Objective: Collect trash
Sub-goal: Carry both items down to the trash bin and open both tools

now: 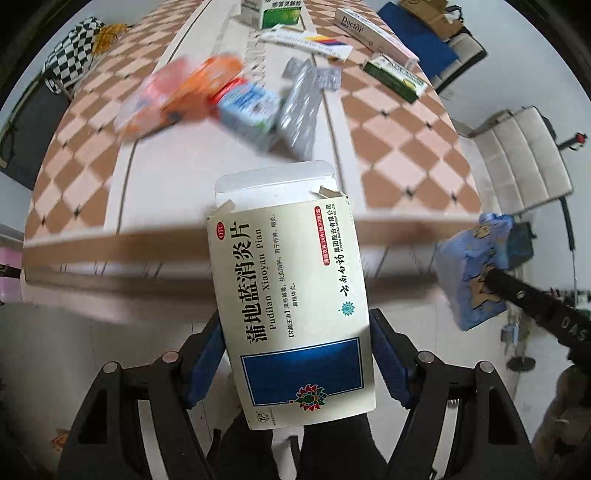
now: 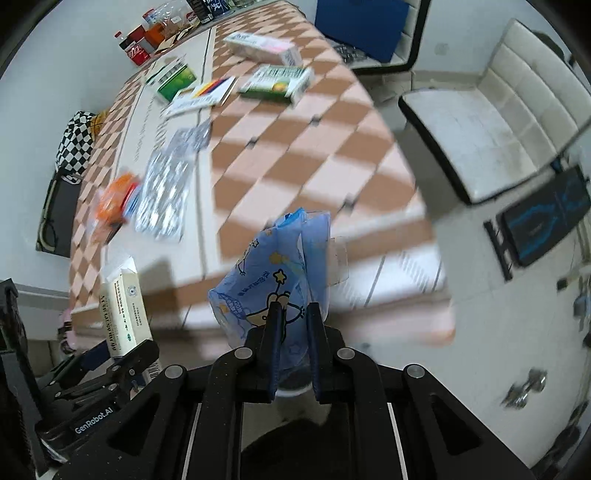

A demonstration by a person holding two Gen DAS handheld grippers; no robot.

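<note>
Two pieces in hand, both lifted clear of the table (image 1: 388, 147). Nearest, in the left view: left gripper (image 1: 299, 354) clamped on a white pill box (image 1: 288, 295), top flap open, hanging over the near table edge. To the right: right gripper (image 2: 293, 325) pinched tight on a crumpled blue wrapper (image 2: 273, 273), also out past the near edge. No bin visible in either view, so drop-off judged not yet done. Farther on, left of middle: orange packet (image 1: 192, 92), small blue box (image 1: 251, 110) and foil blister sheets (image 1: 299, 107) lying close together, blurred. Farthest: green box (image 2: 277, 83), striped box (image 1: 314, 42), a box marked Doctor (image 1: 373, 33) and more cartons on the table, probably left to collect.
</note>
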